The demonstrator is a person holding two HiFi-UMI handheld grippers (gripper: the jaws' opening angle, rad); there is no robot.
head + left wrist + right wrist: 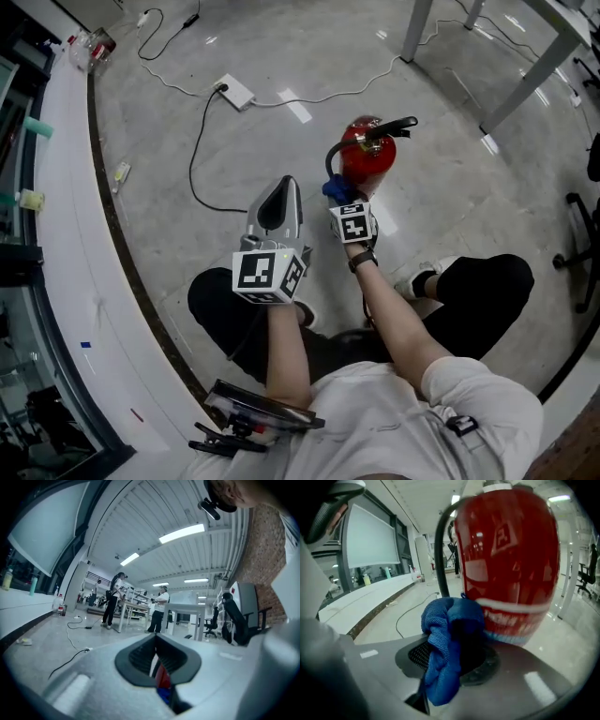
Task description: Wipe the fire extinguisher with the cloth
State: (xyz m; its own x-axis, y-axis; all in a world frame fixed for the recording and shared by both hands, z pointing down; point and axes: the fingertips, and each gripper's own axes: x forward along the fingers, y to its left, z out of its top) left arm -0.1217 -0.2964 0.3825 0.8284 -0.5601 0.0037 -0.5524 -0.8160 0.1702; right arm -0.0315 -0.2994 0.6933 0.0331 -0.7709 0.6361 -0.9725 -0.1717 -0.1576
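Fingers (pixel 415 654) of right gripper (pixel 454 641): clenched on crumpled blue microfibre cloth (pixel 440 625), wad bulging ahead of the tips. Red cylindrical metal fire extinguisher (pixel 511 564) with black hose (pixel 440 550): upright on grey floor (pixel 450 197), directly ahead of those fingers, cloth at or just short of its lower side. Left gripper (pixel 281 192): fingers drawn together to a thin slit, holding nothing, near the extinguisher, apart from it. Step, by judgement: wiping of the body, in hand or about to begin. Next move calls for: cloth pressed on, swept round the curved shell, no tipping.

Red fire extinguisher (pixel 508 559) body: glossy, smooth, carries bright reflections; its hose (pixel 439 550) black, matt. Blue cloth (pixel 443 634): nubbly woven pile, matt. Right gripper (pixel 452 653) shell: grey matt plastic; jaws faced black, ribbed. Floor (pixel 281 66): grey, polished, sheen.
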